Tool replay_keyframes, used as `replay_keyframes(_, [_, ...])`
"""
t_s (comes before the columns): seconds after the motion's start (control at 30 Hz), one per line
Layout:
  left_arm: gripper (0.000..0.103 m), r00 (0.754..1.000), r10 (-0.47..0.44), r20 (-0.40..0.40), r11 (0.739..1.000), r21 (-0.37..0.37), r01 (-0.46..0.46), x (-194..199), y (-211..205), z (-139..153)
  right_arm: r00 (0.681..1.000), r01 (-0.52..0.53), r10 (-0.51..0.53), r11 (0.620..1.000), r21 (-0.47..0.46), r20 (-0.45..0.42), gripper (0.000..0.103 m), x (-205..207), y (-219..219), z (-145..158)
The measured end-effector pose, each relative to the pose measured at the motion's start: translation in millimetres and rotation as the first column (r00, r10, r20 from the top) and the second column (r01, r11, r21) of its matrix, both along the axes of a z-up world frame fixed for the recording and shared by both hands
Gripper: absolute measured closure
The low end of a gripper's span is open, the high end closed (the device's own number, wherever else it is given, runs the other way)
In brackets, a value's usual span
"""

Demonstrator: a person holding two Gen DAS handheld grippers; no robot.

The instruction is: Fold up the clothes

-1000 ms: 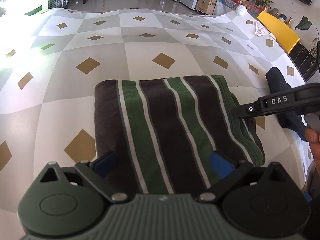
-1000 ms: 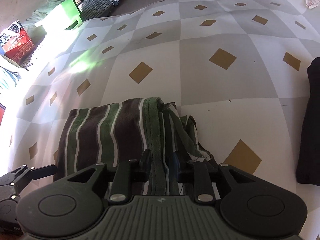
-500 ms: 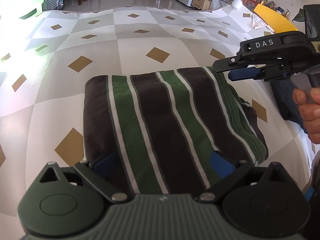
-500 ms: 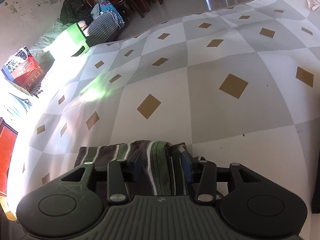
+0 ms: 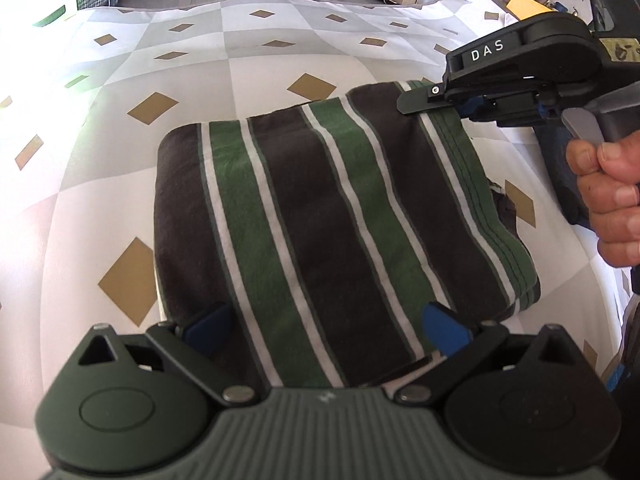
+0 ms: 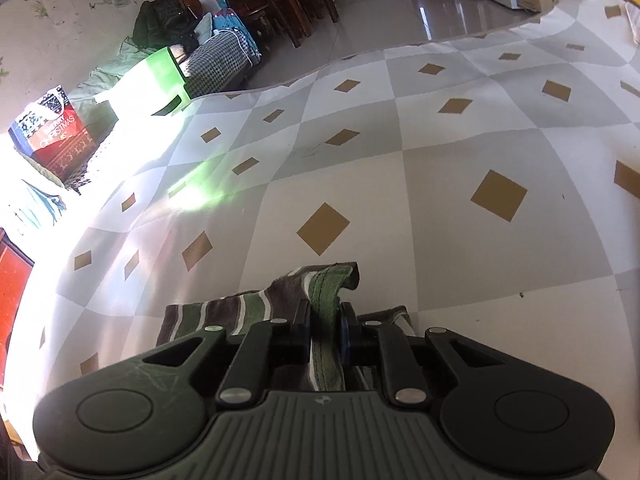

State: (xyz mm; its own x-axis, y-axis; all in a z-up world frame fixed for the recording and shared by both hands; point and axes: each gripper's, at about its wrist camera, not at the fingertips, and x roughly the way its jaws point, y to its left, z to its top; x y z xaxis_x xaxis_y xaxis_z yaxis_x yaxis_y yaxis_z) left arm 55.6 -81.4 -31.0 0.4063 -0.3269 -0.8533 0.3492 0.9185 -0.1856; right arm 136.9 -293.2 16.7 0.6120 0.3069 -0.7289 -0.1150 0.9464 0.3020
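Observation:
A folded garment (image 5: pixel 320 208) with dark brown, green and white stripes lies on the checkered sheet (image 5: pixel 240 80). My left gripper (image 5: pixel 326 328) stands open over its near edge, one blue pad at each side and the cloth below them. My right gripper (image 5: pixel 420 100) is at the far right corner, held by a hand (image 5: pixel 608 200). In the right wrist view its jaws are closing, and the right gripper (image 6: pixel 325 320) pinches the green hem of the garment (image 6: pixel 248 308) between its pads. That corner stands lifted off the sheet.
A dark garment (image 5: pixel 556 160) lies on the sheet behind the right gripper. Boxes, plants and a yellow item (image 5: pixel 524 4) line the far right edge. A red bag (image 6: pixel 52 132), a green box and chairs stand beyond the sheet's far left.
The right gripper moved from the garment's right edge to its far right corner, opened, then closed on the green hem and raised it. The left gripper stayed put.

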Motion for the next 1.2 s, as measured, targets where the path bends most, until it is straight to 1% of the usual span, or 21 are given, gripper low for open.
replay_keyframes(0.07, [0.000, 1.000, -0.002, -0.005, 1.000, -0.001, 0.002, 0, 1, 0, 0.998, -0.027, 0.034, 0.993, -0.119, 0.055, 0.089, -7, 11, 6])
replay_keyframes(0.13, [0.000, 1.000, -0.004, -0.009, 1.000, -0.002, 0.004, 0, 1, -1, 0.998, -0.014, 0.026, 0.975, -0.220, 0.052, 0.089, -10, 17, 2])
replay_keyframes(0.17, [0.000, 1.000, -0.005, -0.011, 1.000, -0.002, 0.005, 0, 1, -1, 1.000, -0.006, 0.014, 0.966, -0.260, 0.027, 0.089, -9, 17, -2])
replay_keyframes(0.2, [0.000, 1.000, -0.007, -0.012, 1.000, 0.001, 0.007, 0, 1, -1, 1.000, 0.008, -0.008, 0.958, -0.288, 0.002, 0.089, -8, 14, -7])
replay_keyframes(0.23, [0.000, 1.000, -0.009, -0.012, 1.000, 0.003, 0.009, 0, 0, -2, 1.000, 0.022, -0.026, 0.957, -0.288, -0.008, 0.088, -7, 9, -9])
replay_keyframes(0.3, [0.000, 1.000, -0.010, -0.013, 1.000, 0.001, 0.010, 0, 1, -1, 0.998, 0.047, -0.053, 0.965, -0.259, -0.018, 0.084, -7, 0, -6])
replay_keyframes(0.37, [0.000, 1.000, -0.008, -0.014, 1.000, -0.004, 0.008, 0, 2, -1, 0.998, 0.059, -0.066, 0.976, -0.210, -0.025, 0.077, -10, -11, 0])
replay_keyframes(0.5, [0.000, 1.000, 0.002, -0.016, 1.000, -0.013, -0.002, 0, 5, 0, 0.996, 0.042, -0.050, 0.992, -0.118, -0.074, 0.073, -23, -19, 5])
replay_keyframes(0.63, [0.000, 1.000, 0.003, -0.012, 1.000, -0.005, -0.003, -1, 4, 2, 0.988, 0.031, -0.036, 0.999, -0.039, -0.153, 0.070, -46, -21, 1])
replay_keyframes(0.8, [0.000, 1.000, 0.016, -0.004, 1.000, -0.004, -0.016, -3, 6, 3, 0.982, 0.029, -0.038, 0.998, -0.051, -0.184, 0.066, -68, -21, -2])
replay_keyframes(0.93, [0.000, 1.000, 0.023, 0.001, 1.000, -0.003, -0.023, -4, 7, 3, 0.972, 0.088, -0.090, 0.996, -0.019, -0.216, 0.065, -84, -27, -6])
replay_keyframes(1.0, [0.000, 1.000, 0.025, 0.003, 1.000, -0.002, -0.025, -5, 7, 3, 0.969, 0.096, -0.092, 0.995, 0.003, -0.228, 0.065, -90, -28, -9])
replay_keyframes(1.2, [0.000, 1.000, 0.027, 0.012, 1.000, 0.003, -0.027, -8, 6, 2, 0.958, 0.122, -0.122, 0.992, -0.014, -0.258, 0.062, -104, -25, -22])
